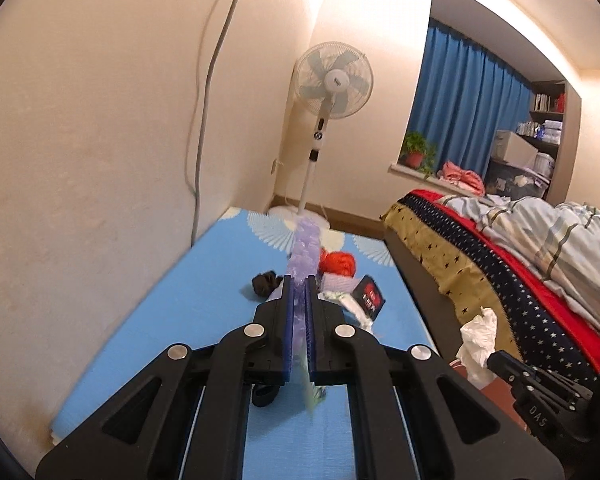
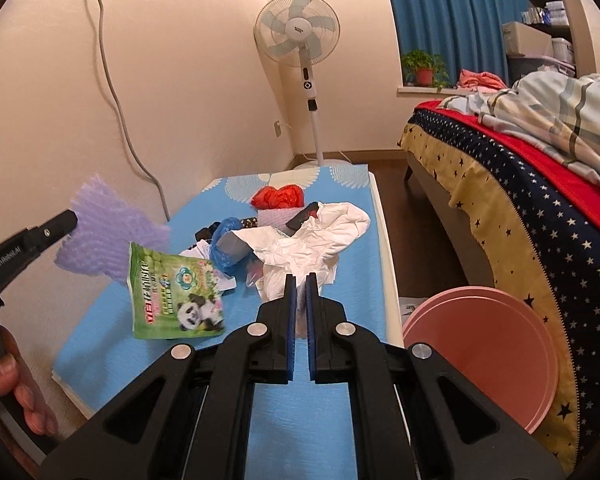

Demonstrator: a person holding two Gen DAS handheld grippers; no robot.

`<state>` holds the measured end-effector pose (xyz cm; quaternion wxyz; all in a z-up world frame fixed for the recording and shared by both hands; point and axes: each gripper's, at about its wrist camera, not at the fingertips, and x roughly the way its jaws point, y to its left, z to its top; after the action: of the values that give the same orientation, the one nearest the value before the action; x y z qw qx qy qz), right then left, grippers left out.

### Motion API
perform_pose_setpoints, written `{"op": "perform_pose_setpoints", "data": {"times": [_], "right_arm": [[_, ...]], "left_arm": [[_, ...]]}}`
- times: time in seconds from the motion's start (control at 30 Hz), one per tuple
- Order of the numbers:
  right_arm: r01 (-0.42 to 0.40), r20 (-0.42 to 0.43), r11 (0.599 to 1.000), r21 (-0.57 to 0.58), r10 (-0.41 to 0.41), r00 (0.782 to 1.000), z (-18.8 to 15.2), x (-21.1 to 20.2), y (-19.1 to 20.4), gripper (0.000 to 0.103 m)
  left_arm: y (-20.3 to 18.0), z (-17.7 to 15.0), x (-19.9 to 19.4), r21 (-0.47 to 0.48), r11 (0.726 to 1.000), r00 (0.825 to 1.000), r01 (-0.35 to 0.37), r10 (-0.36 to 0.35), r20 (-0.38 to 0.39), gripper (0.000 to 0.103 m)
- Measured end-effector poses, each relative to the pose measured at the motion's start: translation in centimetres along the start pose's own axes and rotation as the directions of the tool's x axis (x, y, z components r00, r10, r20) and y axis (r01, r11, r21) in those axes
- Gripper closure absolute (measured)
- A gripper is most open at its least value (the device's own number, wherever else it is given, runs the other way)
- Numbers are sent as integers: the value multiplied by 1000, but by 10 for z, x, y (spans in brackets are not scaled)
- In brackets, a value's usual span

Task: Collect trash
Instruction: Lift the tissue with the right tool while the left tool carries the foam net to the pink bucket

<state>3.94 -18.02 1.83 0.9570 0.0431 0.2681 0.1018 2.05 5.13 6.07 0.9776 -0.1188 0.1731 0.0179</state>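
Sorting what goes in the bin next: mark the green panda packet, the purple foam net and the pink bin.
green panda packet (image 2: pixel 176 292), right wrist view, centre of its printed front.
purple foam net (image 2: pixel 100 216), right wrist view, its spread mesh.
pink bin (image 2: pixel 484 344), right wrist view, its rim.

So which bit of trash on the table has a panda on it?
The green packet, lying at the near left of the pile on the blue table; the other scraps show no panda.

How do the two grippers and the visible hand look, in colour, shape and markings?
Both the left gripper and the right gripper are black, with angular linkage arms, round silver pivots and blue finger pads. White lettering marks their sides. A bare hand shows, sleeve unseen.
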Motion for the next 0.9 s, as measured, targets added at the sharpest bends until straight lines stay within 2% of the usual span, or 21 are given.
{"op": "perform_pose_setpoints", "data": {"times": [0.13, 0.4, 0.7, 0.9], "right_arm": [[1, 13, 1000, 3, -1, 1000, 1, -7, -1, 98], [31, 30, 999, 15, -31, 999, 6, -18, -11, 98], [114, 35, 992, 53, -116, 993, 6, -22, -34, 98], [161, 40, 985, 63, -163, 986, 8, -26, -48, 98]], "left_arm": [[-4, 10, -16, 11, 1000, 999, 27, -27, 47, 98], [-16, 10, -25, 29, 998, 997, 53, -55, 58, 98], [-42, 11, -28, 55, 991, 989, 123, -127, 72, 98], [-67, 17, -29, 79, 979, 977, 189, -195, 88, 98]]}}
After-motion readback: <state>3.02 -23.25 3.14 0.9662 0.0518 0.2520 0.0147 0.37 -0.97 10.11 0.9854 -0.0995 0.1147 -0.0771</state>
